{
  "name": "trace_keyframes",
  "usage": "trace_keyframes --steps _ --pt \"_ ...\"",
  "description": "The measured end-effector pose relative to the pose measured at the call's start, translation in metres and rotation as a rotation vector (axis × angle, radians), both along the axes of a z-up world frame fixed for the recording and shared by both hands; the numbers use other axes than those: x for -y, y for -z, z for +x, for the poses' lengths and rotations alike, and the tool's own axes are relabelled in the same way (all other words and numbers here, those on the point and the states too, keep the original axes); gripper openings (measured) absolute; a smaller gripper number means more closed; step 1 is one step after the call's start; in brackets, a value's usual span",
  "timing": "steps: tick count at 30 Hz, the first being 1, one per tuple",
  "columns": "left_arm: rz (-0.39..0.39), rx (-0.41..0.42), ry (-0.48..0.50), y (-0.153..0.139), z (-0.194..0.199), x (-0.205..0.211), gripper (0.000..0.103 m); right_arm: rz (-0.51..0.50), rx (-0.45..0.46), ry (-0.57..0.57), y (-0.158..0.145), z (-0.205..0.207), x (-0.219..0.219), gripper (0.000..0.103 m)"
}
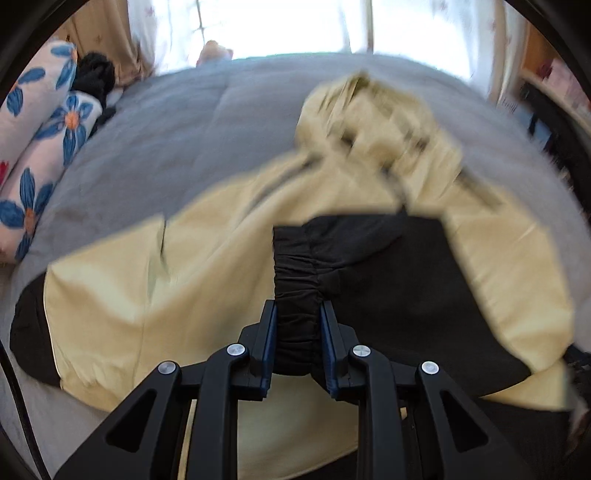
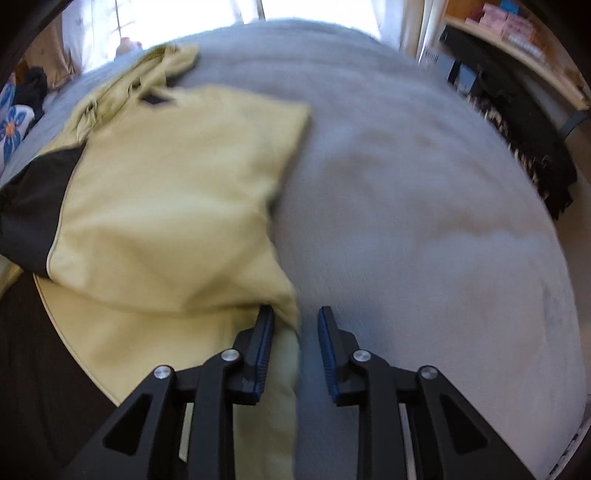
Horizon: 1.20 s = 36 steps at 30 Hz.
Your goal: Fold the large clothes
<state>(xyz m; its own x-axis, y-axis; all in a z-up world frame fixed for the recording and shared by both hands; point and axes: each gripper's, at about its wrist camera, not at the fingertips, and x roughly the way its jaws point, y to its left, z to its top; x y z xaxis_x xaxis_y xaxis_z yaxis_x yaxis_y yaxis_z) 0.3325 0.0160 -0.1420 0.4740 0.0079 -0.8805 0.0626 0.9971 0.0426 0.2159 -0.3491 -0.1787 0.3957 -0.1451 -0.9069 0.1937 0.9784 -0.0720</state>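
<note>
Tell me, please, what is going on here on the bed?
A person with a gripper in each hand is folding a yellow and black jacket on a grey bedspread. The left gripper is clamped on a gathered black cuff. The right gripper straddles the jacket's yellow edge, jaws not visibly pressing it.

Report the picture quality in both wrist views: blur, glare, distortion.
Left wrist view: window blown out white, jacket smeared by motion blur, left gripper sharp on the black cuff. Right wrist view: blanket soft and blurred, shelf streaked; fisheye bends both, dark rims at corners.
</note>
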Motion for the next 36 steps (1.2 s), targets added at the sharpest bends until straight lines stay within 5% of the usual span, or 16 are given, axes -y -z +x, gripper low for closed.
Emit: trace_keyframes --steps 3,11,22,24,25,33,36 --pt "-0.004 -0.073 0.004 0.037 -0.002 -0.012 0.023 0.067 -0.013 0.004 -0.005 -0.013 0.010 0.028" --pt "0.010 -0.056 0.021 0.036 -0.003 -0.009 0.025 0.338 0.072 0.107 -0.018 -0.004 0.043 0.032" --pt "-0.003 -0.063 0.010 0.032 -0.005 -0.006 0.025 0.450 0.098 0.103 -0.013 0.008 0.049 0.032" --pt "-0.017 -0.067 0.014 0.031 -0.005 -0.005 0.025 0.479 0.132 0.100 -0.018 0.003 0.052 0.038" --pt "-0.015 -0.068 0.015 0.031 -0.005 -0.004 0.025 0.484 0.143 0.096 -0.019 0.002 0.053 0.044" --pt "-0.020 -0.072 0.011 0.032 -0.005 -0.003 0.026 0.338 0.088 -0.023 -0.010 0.018 0.025 0.044" --pt "-0.023 -0.075 0.013 0.032 -0.005 -0.003 0.026 0.221 0.097 -0.079 -0.010 0.019 0.012 0.015"
